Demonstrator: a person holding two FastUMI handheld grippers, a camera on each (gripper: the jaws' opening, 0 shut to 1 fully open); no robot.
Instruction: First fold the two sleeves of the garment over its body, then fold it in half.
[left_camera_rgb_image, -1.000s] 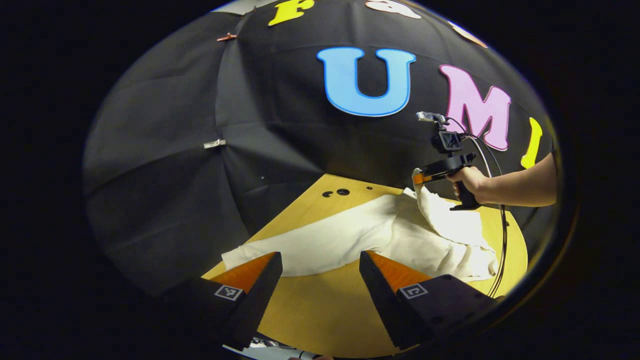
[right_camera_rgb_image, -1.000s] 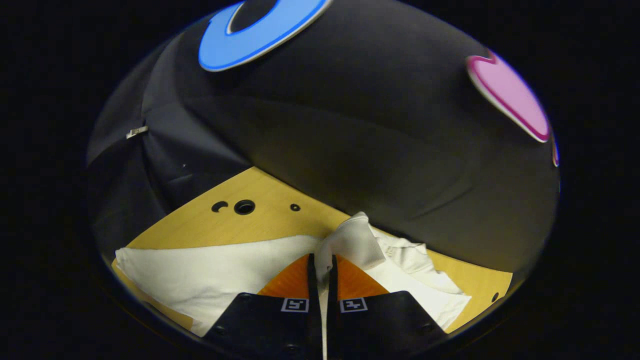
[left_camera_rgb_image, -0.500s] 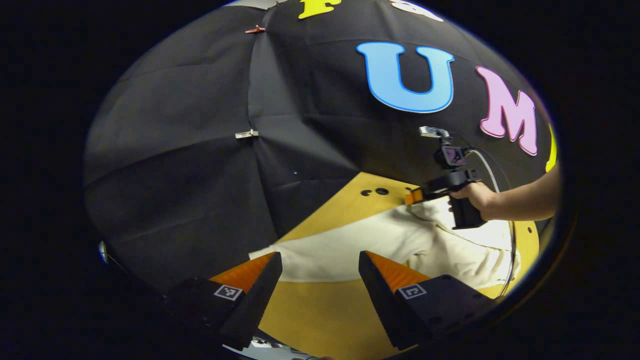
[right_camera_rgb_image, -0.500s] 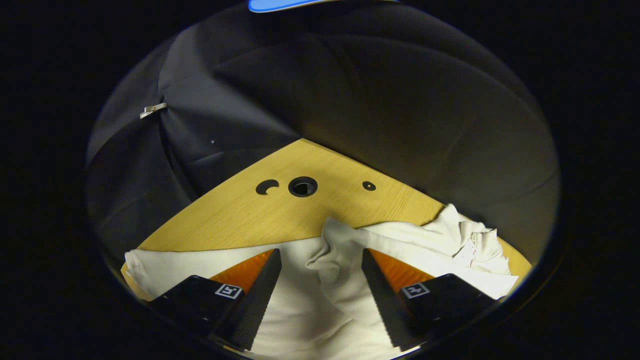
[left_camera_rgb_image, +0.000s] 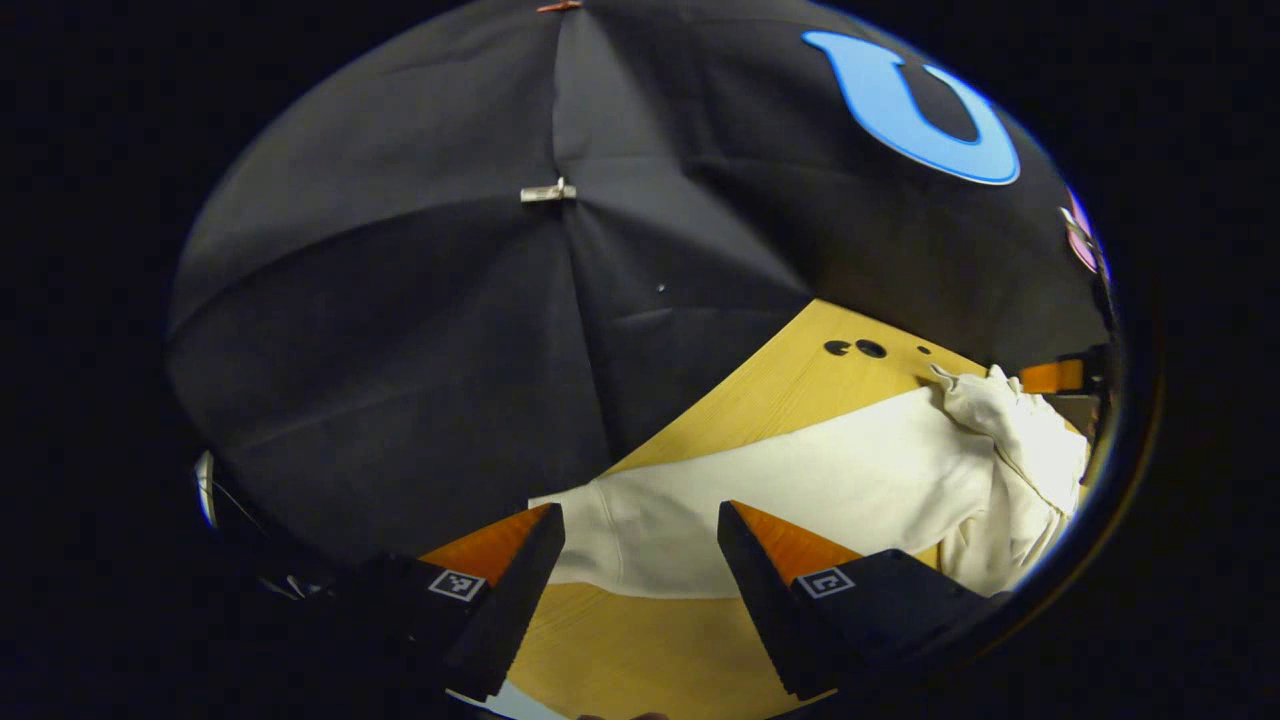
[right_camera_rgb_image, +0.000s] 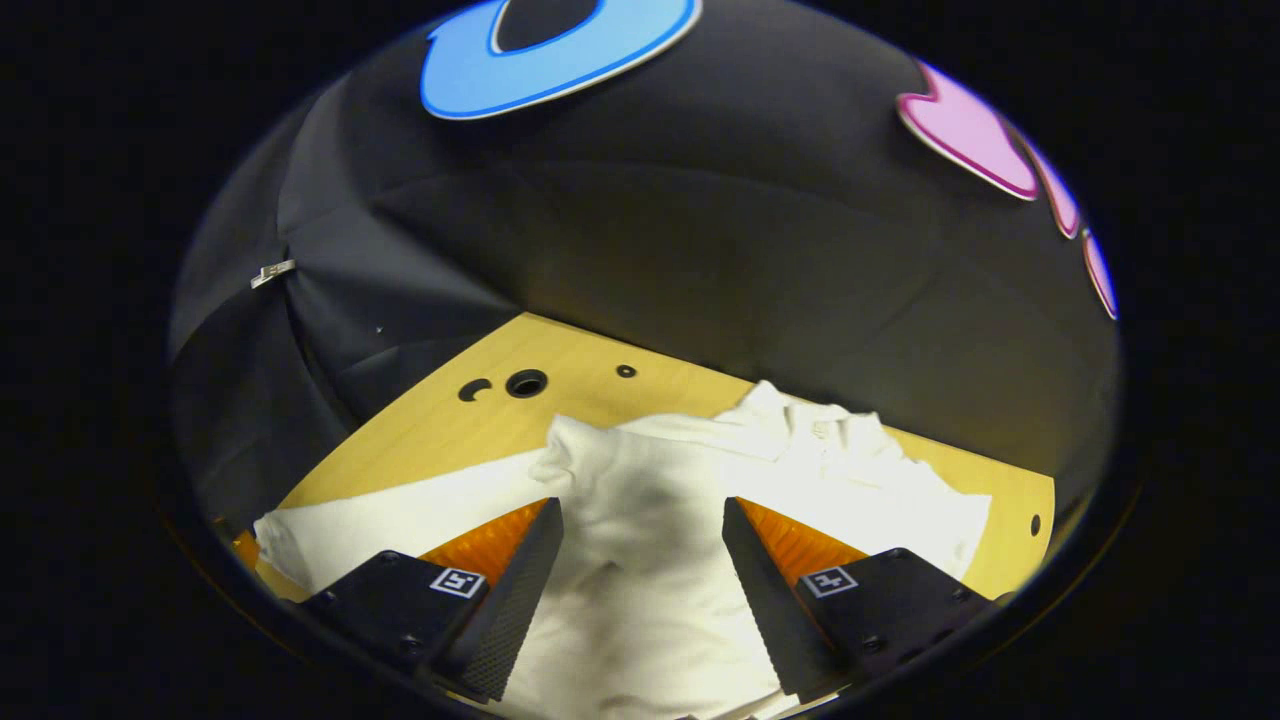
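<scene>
In the left gripper view, the left gripper (left_camera_rgb_image: 640, 560) is hovering with its fingers spread apart and nothing between them, just above the near edge of the white garment (left_camera_rgb_image: 800, 490). One long sleeve (left_camera_rgb_image: 620, 520) is lying stretched out flat on the wooden table (left_camera_rgb_image: 640, 650), its cuff end sitting right in front of the fingers. Farther off, bunched cloth (left_camera_rgb_image: 1010, 430) is piling up on the body.

To do this step well, I judge the left gripper should be coming down on the cuff end, pinching through both layers of the sleeve, then lifting low and carrying it across the body so it lands flat rather than dragging the whole garment along.

In the right gripper view, the right gripper (right_camera_rgb_image: 640, 560) is hanging over the garment's body (right_camera_rgb_image: 640, 600), fingers wide apart and holding nothing. The other sleeve (right_camera_rgb_image: 600, 470) is already lying folded across the body, though rumpled. The table's far edge (right_camera_rgb_image: 560, 350) is showing beyond it. Pressing those wrinkles flat first would probably help the later fold in half come out even.
</scene>
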